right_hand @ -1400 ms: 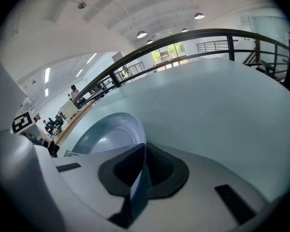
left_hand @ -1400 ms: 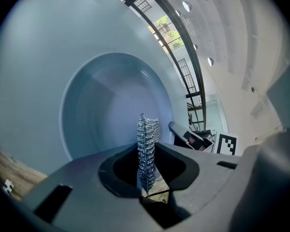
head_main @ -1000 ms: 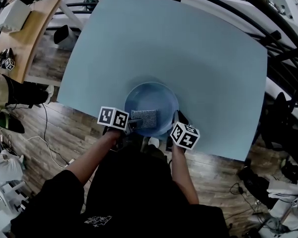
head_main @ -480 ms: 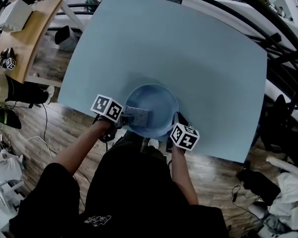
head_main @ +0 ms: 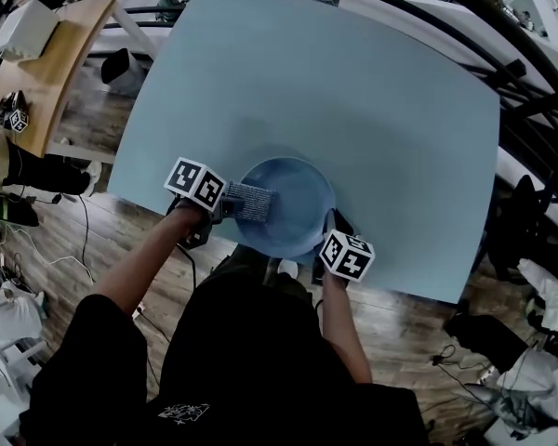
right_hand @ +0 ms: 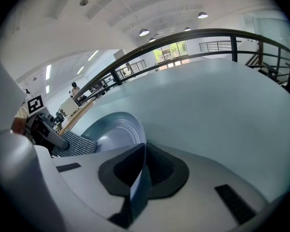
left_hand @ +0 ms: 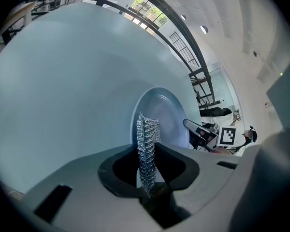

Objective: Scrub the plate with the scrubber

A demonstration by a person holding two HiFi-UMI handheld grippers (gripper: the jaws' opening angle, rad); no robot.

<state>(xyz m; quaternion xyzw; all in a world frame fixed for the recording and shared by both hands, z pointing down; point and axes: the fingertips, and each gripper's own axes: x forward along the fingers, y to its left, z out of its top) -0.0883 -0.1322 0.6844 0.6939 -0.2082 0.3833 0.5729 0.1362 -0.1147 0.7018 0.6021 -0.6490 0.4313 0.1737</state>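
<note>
Left hand-held gripper (left_hand: 147, 180): I see it clenched on the scrubber (head_main: 252, 203), whose mesh lies over the plate's left rim.
Right hand-held gripper (right_hand: 135, 180): I see it pinching the plate (head_main: 299, 204) by its right rim.
Plate: on the pale blue surface (head_main: 344, 91), near its front edge.

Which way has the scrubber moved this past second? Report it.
Yes. The scrubber, in the left gripper, slid left and slightly forward, to the plate's left rim.

No legible text, label or number anywhere.
</note>
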